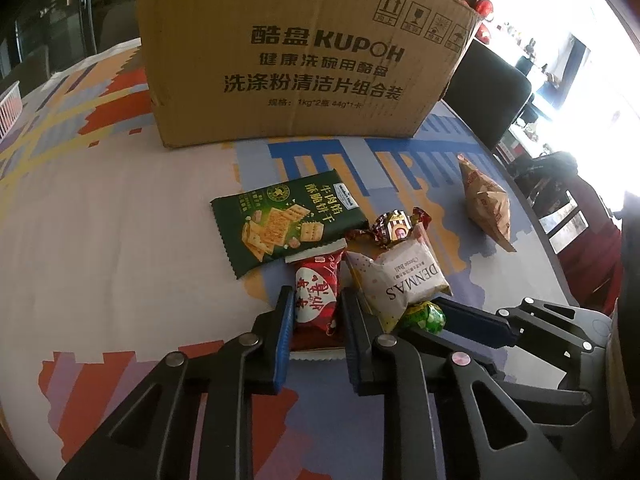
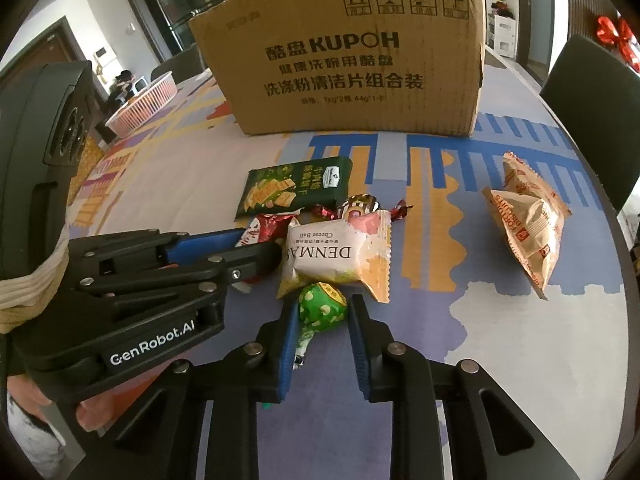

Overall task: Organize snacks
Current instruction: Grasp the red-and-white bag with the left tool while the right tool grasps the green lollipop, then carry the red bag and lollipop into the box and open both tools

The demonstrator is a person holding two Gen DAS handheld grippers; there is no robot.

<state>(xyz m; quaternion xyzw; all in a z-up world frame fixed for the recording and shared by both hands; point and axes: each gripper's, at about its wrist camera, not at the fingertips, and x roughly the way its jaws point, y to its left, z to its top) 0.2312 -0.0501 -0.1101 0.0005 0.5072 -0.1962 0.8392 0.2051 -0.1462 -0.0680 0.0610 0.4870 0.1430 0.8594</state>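
A pile of snacks lies on the table before a KUPOH cardboard box (image 1: pixel 304 52) (image 2: pixel 352 60). My left gripper (image 1: pixel 316 300) has its fingers around a red snack packet (image 1: pixel 316 296), one on each side, touching it. My right gripper (image 2: pixel 322 312) has its fingers around a green wrapped candy (image 2: pixel 320 304), close on both sides. A white DENMAS packet (image 1: pixel 404 276) (image 2: pixel 340 256), a green cracker pack (image 1: pixel 280 220) (image 2: pixel 292 188) and a gold-red candy (image 1: pixel 396 224) (image 2: pixel 360 206) lie just beyond. A tan biscuit bag (image 1: pixel 486 204) (image 2: pixel 528 220) lies apart at the right.
The patterned tablecloth (image 1: pixel 100 220) covers a round table. A pink-white basket (image 2: pixel 144 104) stands at the far left edge. A dark chair (image 2: pixel 588 88) stands at the right behind the table. The left gripper's body (image 2: pixel 120 280) fills the lower left of the right wrist view.
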